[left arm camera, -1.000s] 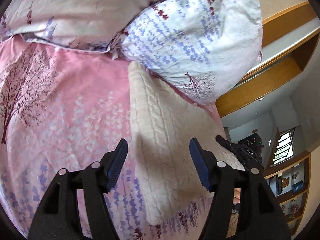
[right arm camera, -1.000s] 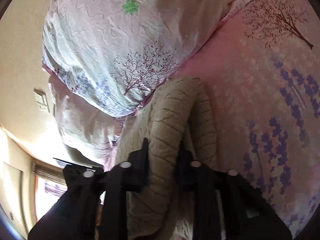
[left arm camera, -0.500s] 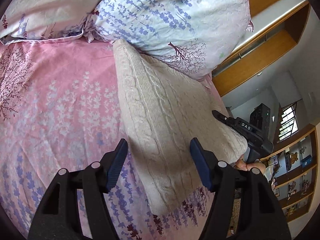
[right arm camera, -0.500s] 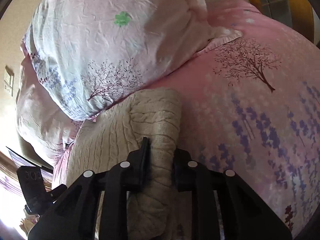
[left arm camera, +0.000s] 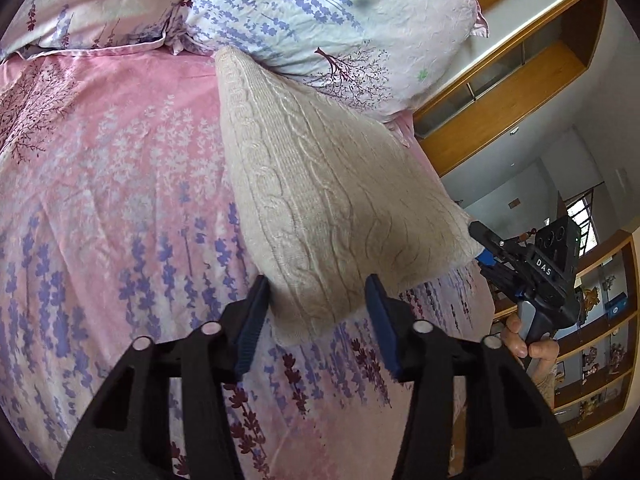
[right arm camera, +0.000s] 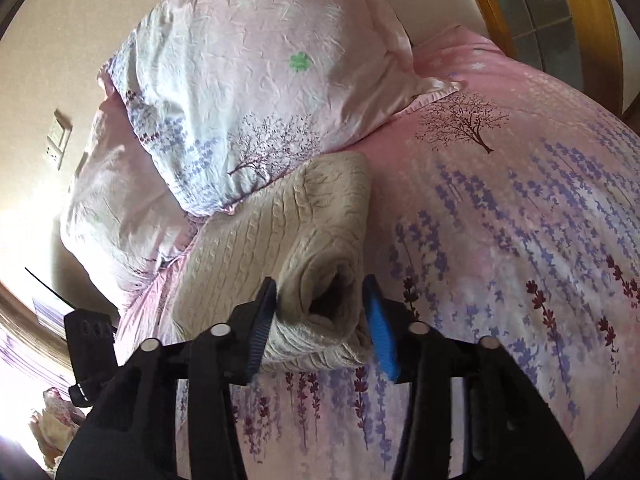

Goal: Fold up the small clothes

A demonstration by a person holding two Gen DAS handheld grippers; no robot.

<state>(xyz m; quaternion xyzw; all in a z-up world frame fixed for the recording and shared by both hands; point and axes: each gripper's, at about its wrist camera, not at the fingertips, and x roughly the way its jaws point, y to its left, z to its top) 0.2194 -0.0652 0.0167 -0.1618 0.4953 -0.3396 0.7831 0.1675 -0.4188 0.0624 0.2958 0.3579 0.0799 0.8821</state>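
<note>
Since a second ago, both views are being swung lower over the bed (left arm camera: 100, 200), and the left gripper (left arm camera: 318, 320) is being narrowed from a wide gape onto the near corner of the sweater (left arm camera: 320, 184).

Its jaws are closing at this moment, with that corner between them; the left pad (left arm camera: 250, 328) is lying against the knit, the right one seemingly just clear of it.

The right gripper (right arm camera: 320, 320) is being kept clamped on a bunched, rolled edge of the sweater (right arm camera: 320, 280) (a dark hollow is showing in the roll), its jaws tightening slightly.

The sweater is lying on the pink bed, its far end touching the pillow (left arm camera: 328, 20), its near edge being lifted at both held corners.

For a clean fold, the left grip should probably be fully seated before any lifting, and both corners are best being raised level so the knit is kept taut.

Both grippers are being pointed forward and downward; at the right edge of the left view the person's hand (left arm camera: 528, 344) is being wrapped round the right one's handle.
</note>
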